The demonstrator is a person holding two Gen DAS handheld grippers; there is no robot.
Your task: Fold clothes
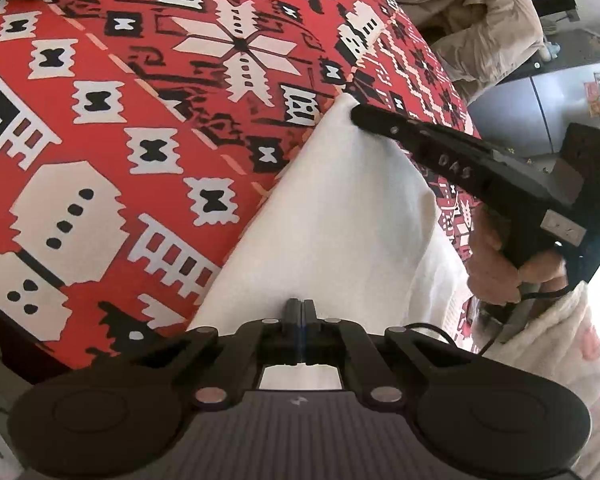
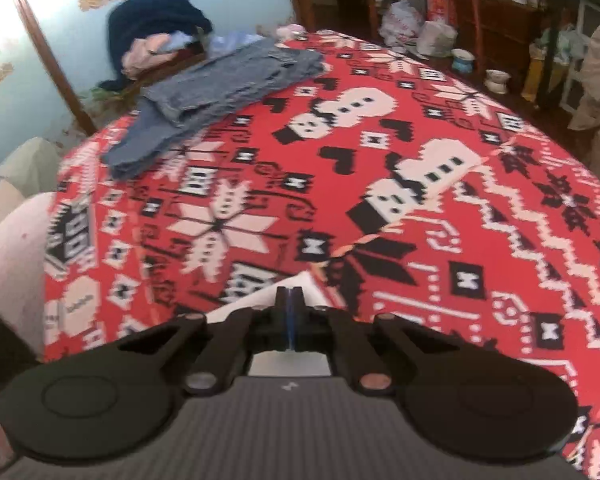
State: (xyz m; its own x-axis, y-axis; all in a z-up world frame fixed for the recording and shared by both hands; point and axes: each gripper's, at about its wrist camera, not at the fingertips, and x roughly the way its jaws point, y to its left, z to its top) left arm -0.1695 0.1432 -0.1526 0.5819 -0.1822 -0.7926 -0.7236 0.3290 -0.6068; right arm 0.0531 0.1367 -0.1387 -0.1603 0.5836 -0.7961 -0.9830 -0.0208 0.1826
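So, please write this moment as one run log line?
left gripper: shut on white cloth | right gripper: shut on its corner | folded grey garment: lying apart

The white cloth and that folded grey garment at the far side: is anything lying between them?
No. In the right wrist view, only bare red patterned bedspread lies between the white cloth and the folded grey garment.

White garment (image 1: 332, 216) on red cloth (image 1: 148, 92) with black-and-cream geometric pattern. Far left: blue-grey folded clothes (image 2: 220, 92). Grippers black.
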